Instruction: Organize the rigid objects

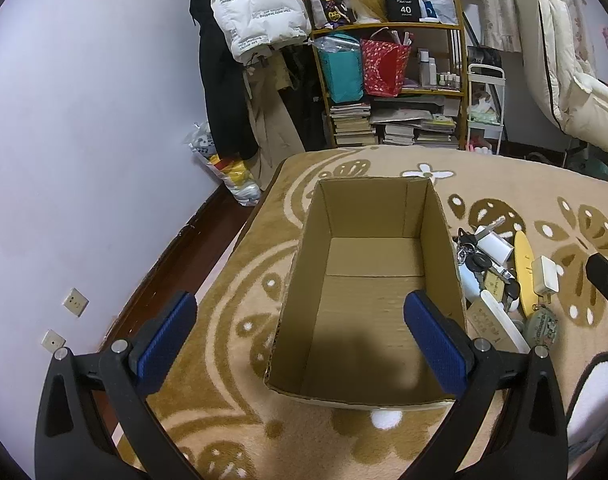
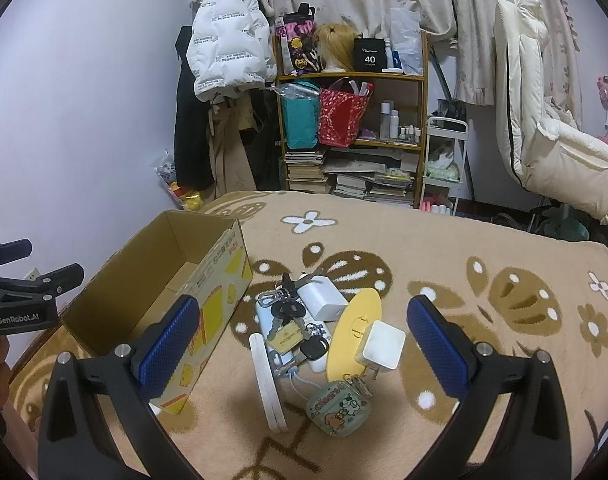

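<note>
The right gripper [image 2: 302, 354] is held with its blue pads spread wide and nothing between them, poised over a heap of small rigid items [image 2: 318, 340] gathered on the patterned blanket [image 2: 484, 248], presumably so that one can be picked first. Among them a white charger [image 2: 380, 345], a yellow oval piece [image 2: 354, 330], a bunch of keys [image 2: 290, 312] and a green patterned case [image 2: 338, 408] lie touching or overlapping. The left gripper [image 1: 300, 344] is likewise held apart and empty, above the open cardboard box [image 1: 372, 296], which is seen bare inside and stands just beside the heap, probably to receive it.
</note>
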Tool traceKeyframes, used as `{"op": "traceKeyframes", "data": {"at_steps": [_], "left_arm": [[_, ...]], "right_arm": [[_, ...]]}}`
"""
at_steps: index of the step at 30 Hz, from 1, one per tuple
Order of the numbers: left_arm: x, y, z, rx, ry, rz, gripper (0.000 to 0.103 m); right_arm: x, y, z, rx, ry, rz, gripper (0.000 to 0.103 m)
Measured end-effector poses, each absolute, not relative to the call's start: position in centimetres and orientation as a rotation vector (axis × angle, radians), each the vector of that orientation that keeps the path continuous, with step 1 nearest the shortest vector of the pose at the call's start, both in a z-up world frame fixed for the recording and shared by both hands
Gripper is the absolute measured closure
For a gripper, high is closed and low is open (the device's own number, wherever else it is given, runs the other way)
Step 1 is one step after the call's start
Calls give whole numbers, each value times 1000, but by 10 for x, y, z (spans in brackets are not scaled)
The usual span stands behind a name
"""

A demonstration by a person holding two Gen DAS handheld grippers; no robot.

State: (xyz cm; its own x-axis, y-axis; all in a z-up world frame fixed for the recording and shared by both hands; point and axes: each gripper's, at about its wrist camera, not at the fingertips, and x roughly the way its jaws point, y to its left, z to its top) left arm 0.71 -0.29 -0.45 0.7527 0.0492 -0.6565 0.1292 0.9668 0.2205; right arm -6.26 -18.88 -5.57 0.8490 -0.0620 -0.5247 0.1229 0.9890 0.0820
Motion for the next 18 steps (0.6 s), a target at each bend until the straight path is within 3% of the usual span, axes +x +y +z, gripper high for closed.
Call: {"op": "traceKeyframes", "data": {"at_steps": [18], "left_arm": [[58,9,-16,217,797,22,1]], "right_arm": [[-24,-183,-74,85,618,-31,0]]}}
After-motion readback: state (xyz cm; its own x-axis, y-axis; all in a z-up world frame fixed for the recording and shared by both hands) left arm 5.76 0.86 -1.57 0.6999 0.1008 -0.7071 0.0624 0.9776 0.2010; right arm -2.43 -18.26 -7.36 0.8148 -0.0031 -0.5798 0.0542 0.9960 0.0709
